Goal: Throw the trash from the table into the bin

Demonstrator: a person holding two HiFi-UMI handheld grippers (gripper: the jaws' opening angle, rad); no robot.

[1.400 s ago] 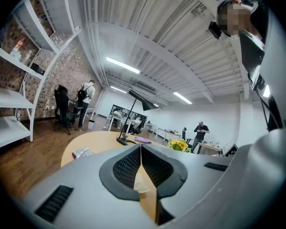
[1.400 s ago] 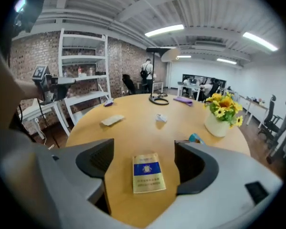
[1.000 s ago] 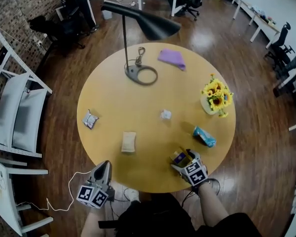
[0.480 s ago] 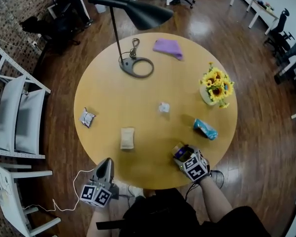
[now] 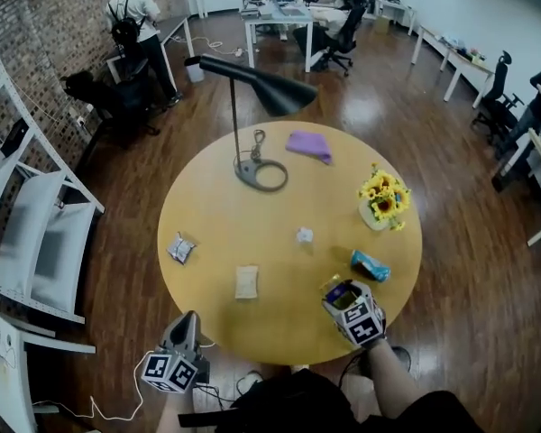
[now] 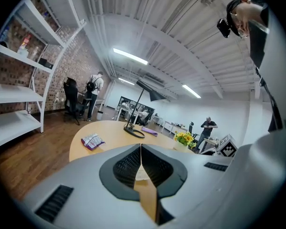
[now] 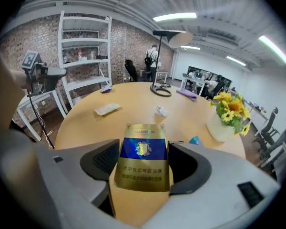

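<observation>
My right gripper (image 5: 343,296) (image 7: 144,175) is shut on a gold and blue box (image 5: 340,290) (image 7: 143,162), held upright over the near right part of the round wooden table (image 5: 279,207); its jaws have just been closing on the box. On the table lie a silver wrapper (image 5: 181,247) (image 6: 92,140), a beige packet (image 5: 246,281) (image 7: 107,109), a crumpled paper (image 5: 304,235) (image 7: 160,111) and a blue packet (image 5: 370,265) (image 7: 194,140). My left gripper (image 5: 187,326) (image 6: 141,161) is shut and empty, off the table's near left edge.
A black lamp (image 5: 252,165), a purple cloth (image 5: 308,145) and a vase of sunflowers (image 5: 381,199) (image 7: 229,113) stand on the table's far half. White shelves (image 5: 27,233) line the left wall. Desks, chairs and people are further back.
The right gripper has risen from the tabletop with the box between its jaws. The left gripper has risen a little. The head view has tilted up, showing more of the room.
</observation>
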